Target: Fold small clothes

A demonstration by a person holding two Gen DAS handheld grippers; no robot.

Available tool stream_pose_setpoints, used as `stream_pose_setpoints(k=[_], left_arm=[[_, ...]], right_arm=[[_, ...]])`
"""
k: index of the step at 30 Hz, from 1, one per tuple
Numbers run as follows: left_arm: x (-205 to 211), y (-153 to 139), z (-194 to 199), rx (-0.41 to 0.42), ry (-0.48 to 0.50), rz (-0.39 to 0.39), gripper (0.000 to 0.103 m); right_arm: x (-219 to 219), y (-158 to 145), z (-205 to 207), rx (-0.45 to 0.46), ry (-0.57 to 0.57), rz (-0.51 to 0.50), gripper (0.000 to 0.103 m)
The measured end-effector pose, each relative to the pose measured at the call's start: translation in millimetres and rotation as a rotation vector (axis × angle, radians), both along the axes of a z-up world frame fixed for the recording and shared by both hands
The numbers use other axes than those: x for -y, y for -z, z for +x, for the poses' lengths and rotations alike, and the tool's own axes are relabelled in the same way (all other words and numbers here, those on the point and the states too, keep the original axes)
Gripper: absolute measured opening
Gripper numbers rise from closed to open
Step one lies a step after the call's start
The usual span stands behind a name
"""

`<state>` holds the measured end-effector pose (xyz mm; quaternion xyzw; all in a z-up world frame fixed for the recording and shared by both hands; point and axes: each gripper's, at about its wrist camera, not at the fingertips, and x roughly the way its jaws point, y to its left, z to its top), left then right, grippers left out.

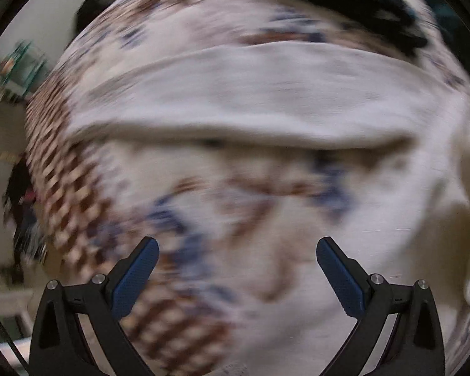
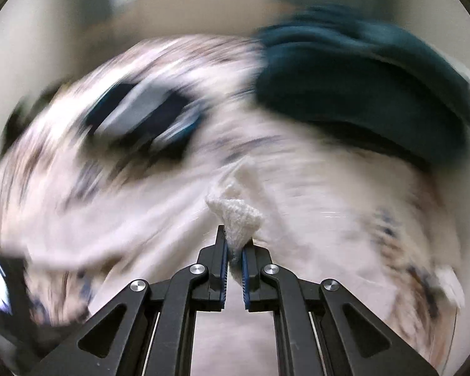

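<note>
My right gripper (image 2: 234, 247) has its fingers (image 2: 221, 263) clamped on a corner of the white knitted cloth (image 2: 239, 216), which sticks up just past the tips, while my left gripper (image 1: 237, 247) hangs with its fingers (image 1: 138, 277) wide apart and nothing between them. Below the left one I see the cloth (image 1: 253, 94) lying as a broad pale band across a patterned cover (image 1: 203, 206) with brown and blue marks. Beyond the right gripper a dark teal garment (image 2: 360, 84) and a dark blue and white piece (image 2: 141, 109) lie on the same cover, all very blurred.

1 white knit garment (image 2: 239, 216), 1 dark teal garment (image 2: 360, 87), 1 patterned cloth (image 1: 235, 219).
</note>
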<state>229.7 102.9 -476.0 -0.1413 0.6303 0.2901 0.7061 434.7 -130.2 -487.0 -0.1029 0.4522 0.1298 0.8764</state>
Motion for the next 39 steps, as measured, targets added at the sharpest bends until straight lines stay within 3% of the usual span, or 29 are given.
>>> stream_pose_setpoints(k=[3, 7, 9, 13, 19, 21, 24, 27, 29, 30, 32, 33, 34, 35, 37, 39], left_arm=[[-35, 6, -24, -0.017, -0.075, 0.0, 0.103], [-56, 17, -39, -0.046, -0.122, -0.02, 0.103], [-56, 17, -42, -0.041, -0.12, -0.025, 0.103], [-51, 14, -37, -0.019, -0.113, -0.033, 0.103], [-56, 8, -21, 0.016, -0.078, -0.039, 0.103], [-48, 5, -14, 0.026, -0.058, -0.041, 0.103], [-48, 5, -7, 0.034, -0.027, -0.038, 0.103], [-50, 7, -5, 0.034, -0.02, -0.043, 0.103], [-55, 9, -5, 0.028, -0.031, -0.039, 0.103], [-60, 11, -6, 0.027, -0.042, -0.04, 0.103], [-78, 15, -8, 0.034, -0.087, -0.054, 0.103], [-91, 19, -9, 0.043, -0.125, -0.081, 0.103], [-104, 24, -10, 0.053, -0.174, -0.113, 0.103], [-116, 27, -12, 0.069, -0.227, -0.146, 0.103], [-147, 37, -18, 0.128, -0.362, -0.21, 0.103], [-172, 45, -22, 0.172, -0.463, -0.224, 0.103]], right_arm=[[-77, 61, -28, -0.095, -0.171, -0.088, 0.007], [-124, 100, -54, -0.162, -0.226, -0.117, 0.007], [-128, 102, -69, -0.188, -0.233, -0.119, 0.007], [-111, 70, -71, -0.225, -0.151, -0.126, 0.007], [-92, -1, 0, -0.069, 0.086, -0.023, 0.007], [-106, -10, 19, -0.025, 0.095, -0.01, 0.007], [-141, 3, 49, 0.017, 0.067, -0.034, 0.007], [-177, 38, 70, 0.034, 0.014, -0.133, 0.007], [-193, 61, 80, -0.043, -0.035, -0.177, 0.008], [-198, 74, 83, -0.13, -0.064, -0.166, 0.009], [-191, 86, 77, -0.274, -0.102, -0.06, 0.027], [-181, 84, 70, -0.304, -0.091, -0.013, 0.035], [-169, 81, 62, -0.322, -0.072, 0.035, 0.052], [-152, 77, 53, -0.344, -0.048, 0.096, 0.061], [-117, 72, 36, -0.373, 0.036, 0.137, 0.063], [-71, 73, 19, -0.413, 0.16, 0.132, 0.063]])
